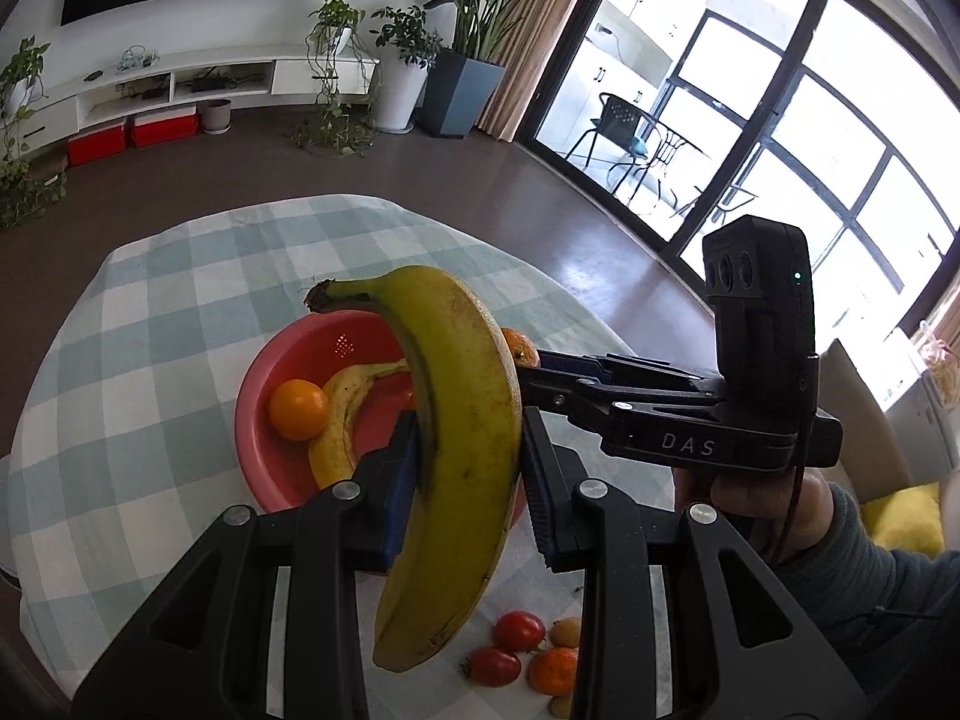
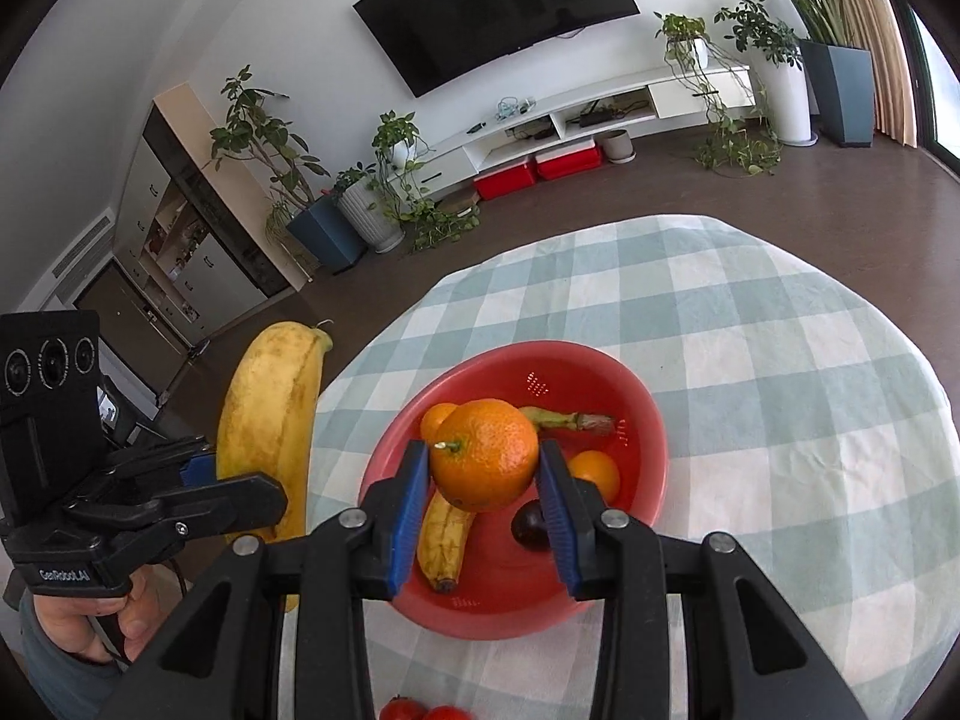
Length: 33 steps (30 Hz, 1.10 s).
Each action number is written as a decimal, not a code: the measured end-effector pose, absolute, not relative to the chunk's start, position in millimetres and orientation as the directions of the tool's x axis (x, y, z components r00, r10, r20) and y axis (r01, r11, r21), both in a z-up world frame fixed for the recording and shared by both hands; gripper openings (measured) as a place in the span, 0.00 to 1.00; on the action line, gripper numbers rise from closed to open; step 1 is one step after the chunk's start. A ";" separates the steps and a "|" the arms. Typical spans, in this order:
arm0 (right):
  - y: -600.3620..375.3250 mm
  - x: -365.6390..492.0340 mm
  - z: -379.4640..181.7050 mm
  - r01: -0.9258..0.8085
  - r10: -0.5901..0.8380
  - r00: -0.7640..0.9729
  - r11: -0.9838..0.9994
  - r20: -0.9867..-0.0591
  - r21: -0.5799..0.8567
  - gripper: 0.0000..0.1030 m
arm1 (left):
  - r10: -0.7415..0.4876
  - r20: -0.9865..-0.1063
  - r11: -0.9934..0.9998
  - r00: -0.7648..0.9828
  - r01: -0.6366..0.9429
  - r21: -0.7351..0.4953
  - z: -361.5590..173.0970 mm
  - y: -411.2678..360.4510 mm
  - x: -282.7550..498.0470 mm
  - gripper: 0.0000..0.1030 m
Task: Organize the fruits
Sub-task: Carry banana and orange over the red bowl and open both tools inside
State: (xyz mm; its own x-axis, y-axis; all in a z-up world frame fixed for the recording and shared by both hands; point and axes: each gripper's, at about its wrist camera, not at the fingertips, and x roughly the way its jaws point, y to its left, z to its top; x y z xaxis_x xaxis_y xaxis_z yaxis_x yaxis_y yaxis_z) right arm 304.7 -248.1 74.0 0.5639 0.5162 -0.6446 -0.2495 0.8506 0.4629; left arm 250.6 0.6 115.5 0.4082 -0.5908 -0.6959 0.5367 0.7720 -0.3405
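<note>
My left gripper (image 1: 465, 474) is shut on a large yellow banana (image 1: 462, 456), held upright above the table; it also shows in the right wrist view (image 2: 270, 420). My right gripper (image 2: 485, 480) is shut on an orange (image 2: 485, 455), held over the red bowl (image 2: 648, 438). The bowl (image 1: 258, 420) holds a banana (image 2: 444, 546), a small orange (image 2: 597, 471), another orange (image 2: 437, 417) and a dark plum (image 2: 531, 525). In the left wrist view the bowl's banana (image 1: 342, 414) and an orange (image 1: 298, 409) show.
Two red tomatoes (image 1: 504, 648), a small orange (image 1: 553, 671) and small yellowish fruits (image 1: 566, 631) lie on the checked tablecloth (image 1: 150, 312) near the front. The right gripper's body (image 1: 708, 420) is to the right. Floor lies beyond the table edge.
</note>
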 end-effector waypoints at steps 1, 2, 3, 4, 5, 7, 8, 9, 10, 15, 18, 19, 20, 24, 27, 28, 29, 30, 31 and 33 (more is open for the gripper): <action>-247.5 308.1 67.8 -0.245 0.508 0.561 0.856 -0.653 0.456 0.38 | -0.576 -0.712 0.780 0.403 0.533 -0.329 108.9 -3.4 257.4 0.29; -245.8 309.9 62.5 -0.246 0.492 0.562 0.867 -0.665 0.433 0.38 | -0.557 -0.729 0.788 0.398 0.532 -0.311 103.9 -8.5 263.3 0.29; -243.9 310.0 57.5 -0.252 0.472 0.563 0.880 -0.678 0.403 0.38 | -0.538 -0.746 0.794 0.393 0.533 -0.292 100.3 -14.5 267.9 0.29; -241.3 309.7 52.9 -0.260 0.452 0.563 0.892 -0.692 0.371 0.38 | -0.523 -0.760 0.798 0.386 0.535 -0.277 94.0 -20.2 272.8 0.29; -239.7 309.8 48.5 -0.266 0.440 0.559 0.898 -0.702 0.351 0.38 | -0.510 -0.772 0.800 0.380 0.539 -0.263 89.8 -25.7 276.7 0.29; -239.0 310.6 42.0 -0.274 0.434 0.553 0.901 -0.711 0.337 0.38 | -0.491 -0.789 0.804 0.371 0.542 -0.246 82.6 -34.8 284.0 0.29; -237.6 311.2 40.2 -0.280 0.422 0.557 0.906 -0.715 0.317 0.38 | -0.482 -0.796 0.808 0.367 0.539 -0.241 79.6 -38.2 287.4 0.29; -235.1 311.3 38.5 -0.287 0.403 0.563 0.914 -0.722 0.286 0.38 | -0.474 -0.803 0.811 0.363 0.535 -0.237 76.6 -41.2 290.8 0.29; -232.1 311.4 36.3 -0.296 0.387 0.564 0.920 -0.730 0.258 0.38 | -0.466 -0.809 0.814 0.359 0.532 -0.234 72.6 -43.4 294.9 0.29; -224.3 309.6 30.0 -0.329 0.390 0.545 0.914 -0.742 0.239 0.38 | -0.441 -0.827 0.821 0.350 0.529 -0.214 58.6 -52.2 305.7 0.29; -222.6 309.7 28.4 -0.330 0.379 0.550 0.917 -0.744 0.223 0.38 | -0.429 -0.834 0.827 0.346 0.522 -0.209 50.0 -55.2 311.4 0.29; -221.5 309.2 28.3 -0.331 0.372 0.553 0.919 -0.746 0.213 0.38 | -0.427 -0.837 0.829 0.343 0.519 -0.210 46.7 -55.9 313.3 0.29; -220.2 308.9 28.2 -0.333 0.367 0.555 0.920 -0.747 0.206 0.38 | -0.424 -0.839 0.830 0.339 0.516 -0.211 43.6 -56.9 314.8 0.29; -218.9 308.7 27.5 -0.333 0.355 0.559 0.924 -0.749 0.189 0.39 | -0.411 -0.851 0.836 0.328 0.508 -0.208 30.2 -60.3 321.0 0.30; -214.7 307.1 27.6 -0.339 0.321 0.573 0.931 -0.754 0.138 0.39 | -0.408 -0.851 0.839 0.330 0.504 -0.206 26.3 -60.5 321.9 0.30; -213.8 306.9 27.8 -0.342 0.321 0.571 0.930 -0.756 0.136 0.40 | -0.401 -0.853 0.842 0.334 0.501 -0.199 25.4 -60.5 322.2 0.30; -213.8 306.5 28.1 -0.342 0.316 0.571 0.931 -0.758 0.131 0.40 | -0.396 -0.855 0.844 0.336 0.499 -0.195 24.5 -60.4 322.7 0.31; -213.1 306.2 27.9 -0.343 0.307 0.571 0.932 -0.761 0.119 0.41 | -0.394 -0.853 0.846 0.343 0.499 -0.190 24.7 -60.1 322.8 0.31; -212.2 305.6 27.4 -0.344 0.296 0.574 0.933 -0.763 0.103 0.41 | -0.397 -0.847 0.845 0.353 0.500 -0.188 26.3 -59.3 322.4 0.31; -210.1 304.3 26.7 -0.349 0.279 0.576 0.934 -0.768 0.077 0.42 | -0.399 -0.840 0.847 0.367 0.498 -0.185 30.6 -57.9 321.9 0.31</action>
State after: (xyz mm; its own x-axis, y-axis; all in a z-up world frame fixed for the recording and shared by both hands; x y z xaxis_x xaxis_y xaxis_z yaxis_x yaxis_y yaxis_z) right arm 304.3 -210.1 26.7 0.5761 0.2787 -0.7684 -0.3491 0.9339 0.0771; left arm 321.9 -57.9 30.6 0.3671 -0.3989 -0.8403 0.4978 0.8474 -0.1848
